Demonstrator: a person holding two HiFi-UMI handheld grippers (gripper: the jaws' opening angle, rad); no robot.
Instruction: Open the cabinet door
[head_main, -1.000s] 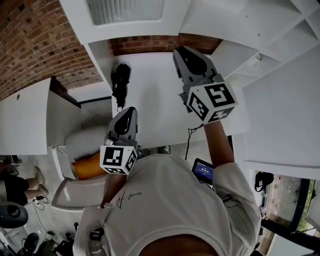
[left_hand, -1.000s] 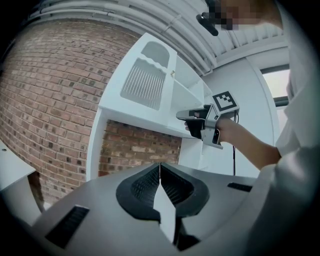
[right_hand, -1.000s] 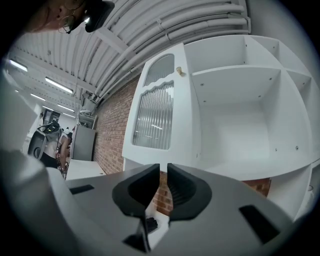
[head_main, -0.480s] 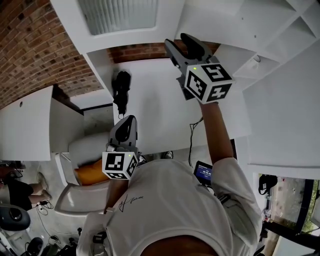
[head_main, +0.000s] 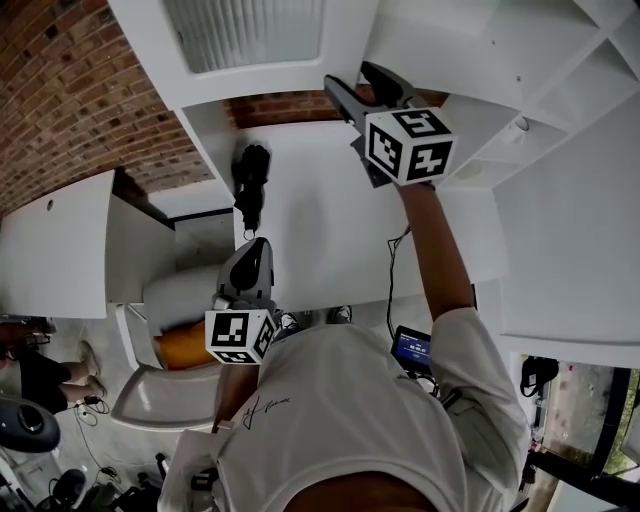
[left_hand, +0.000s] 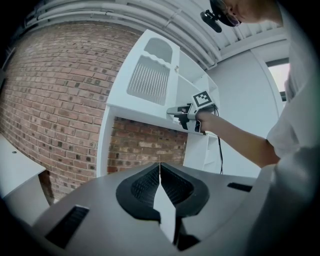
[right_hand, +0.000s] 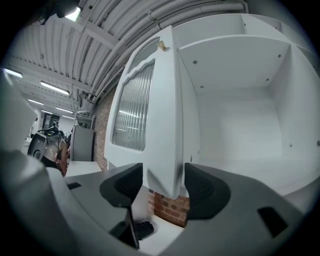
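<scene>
Door (right_hand: 150, 115) swung open at 12 o'clock in head view, lower edge between jaws of right hand-held gripper (right_hand: 162, 182), just opened wide, not clamping. Left hand-held gripper (left_hand: 160, 172) at 7 o'clock from it, jaws together, empty.

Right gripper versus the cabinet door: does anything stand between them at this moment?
Nothing visible does. The free edge of the cabinet door sits directly between the jaws of the right gripper. The jaws have just been opening and look clear of the edge on both sides. The door stands swung out from the cabinet.
</scene>
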